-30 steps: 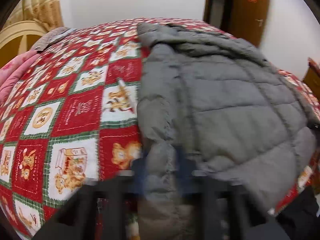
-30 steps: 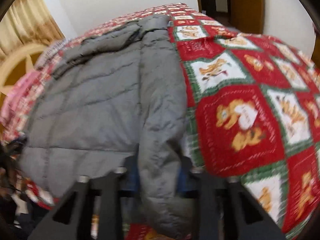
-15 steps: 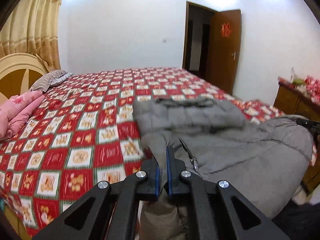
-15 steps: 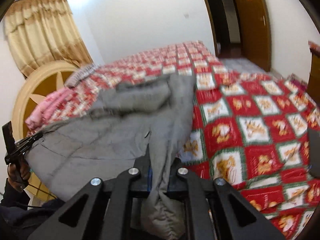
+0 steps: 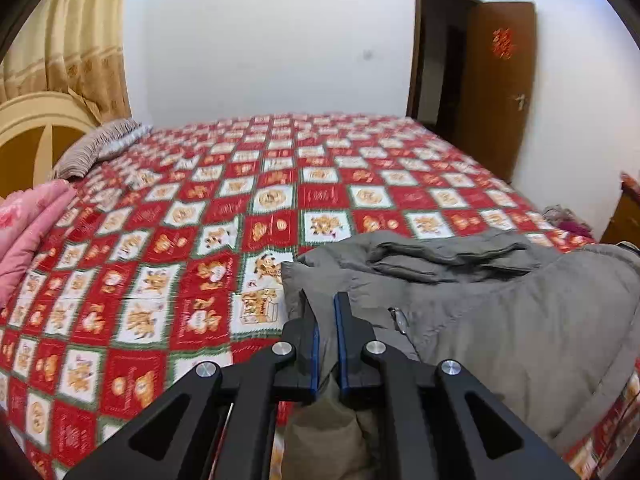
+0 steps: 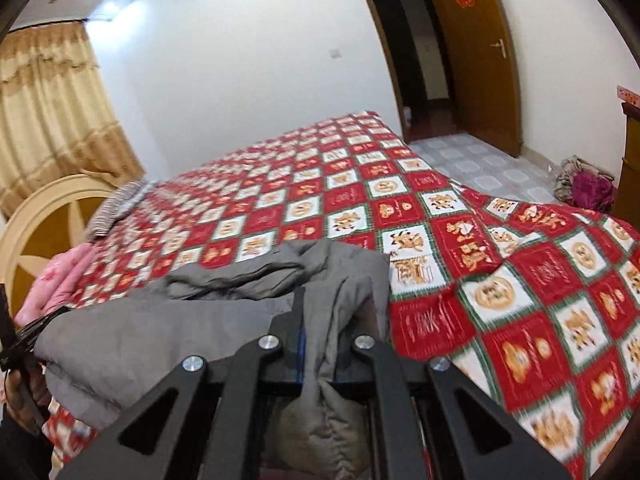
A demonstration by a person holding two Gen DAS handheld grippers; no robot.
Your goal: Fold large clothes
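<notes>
A grey padded jacket (image 5: pixel 500 320) lies bunched at the near edge of a bed, its near part lifted off the red patchwork quilt (image 5: pixel 240 208). My left gripper (image 5: pixel 326 312) is shut on the jacket's left side, with grey cloth pinched between its blue-edged pads. In the right wrist view the same jacket (image 6: pixel 160 340) sags to the left, and my right gripper (image 6: pixel 324 320) is shut on a fold of its right side. The other gripper's black tip (image 6: pixel 24 332) shows at the far left edge, held by a hand (image 6: pixel 20 396).
A pink folded blanket (image 5: pixel 28 232) and a striped pillow (image 5: pixel 100 148) lie by the round headboard (image 5: pixel 36 136) on the left. A brown door (image 5: pixel 500 88) stands open at the back right. A heap of clothes (image 6: pixel 584 184) lies on the tiled floor beside a wooden cabinet (image 6: pixel 632 168).
Both grippers rose and pulled back with the jacket in them. The jacket, spread flat a second ago, is now lifted and bunched toward the near edge of the bed.
</notes>
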